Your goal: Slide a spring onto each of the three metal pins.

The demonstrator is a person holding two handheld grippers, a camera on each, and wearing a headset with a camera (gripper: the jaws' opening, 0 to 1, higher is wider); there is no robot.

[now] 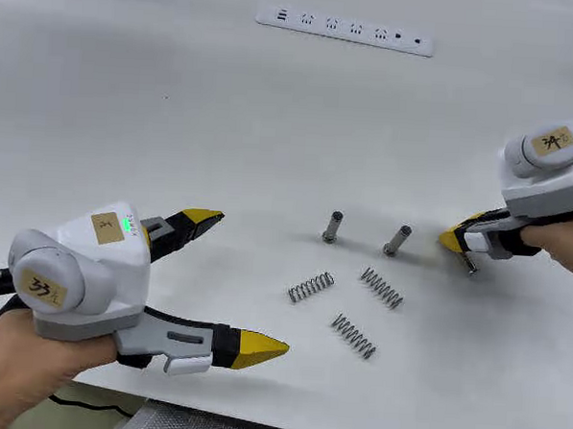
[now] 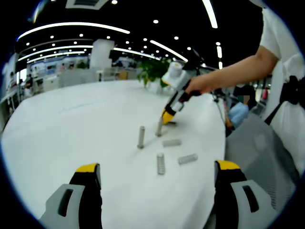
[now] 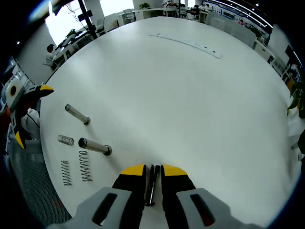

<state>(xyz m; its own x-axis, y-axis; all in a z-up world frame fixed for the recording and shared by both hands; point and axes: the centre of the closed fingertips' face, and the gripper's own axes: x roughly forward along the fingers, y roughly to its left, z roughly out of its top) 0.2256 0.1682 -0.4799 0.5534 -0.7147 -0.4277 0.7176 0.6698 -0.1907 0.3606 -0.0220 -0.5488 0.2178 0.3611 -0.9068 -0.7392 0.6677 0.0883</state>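
Observation:
Two metal pins (image 1: 333,227) (image 1: 397,240) stand upright on the white table (image 1: 176,122). Three loose springs (image 1: 311,287) (image 1: 382,288) (image 1: 354,335) lie flat just in front of them. My right gripper (image 1: 455,241) is at the right, shut on a third pin (image 1: 469,265) that points down at the table. The right gripper view has that pin (image 3: 151,183) clamped between the yellow fingertips (image 3: 133,171). My left gripper (image 1: 240,281) hovers at the lower left, open and holding nothing, left of the springs. In the left gripper view the pins (image 2: 141,137) and springs (image 2: 188,159) lie ahead.
A white power strip (image 1: 344,29) lies at the far side of the table. The table's near edge (image 1: 257,415) runs just below my left gripper. A person in white (image 2: 286,71) stands at the right of the left gripper view.

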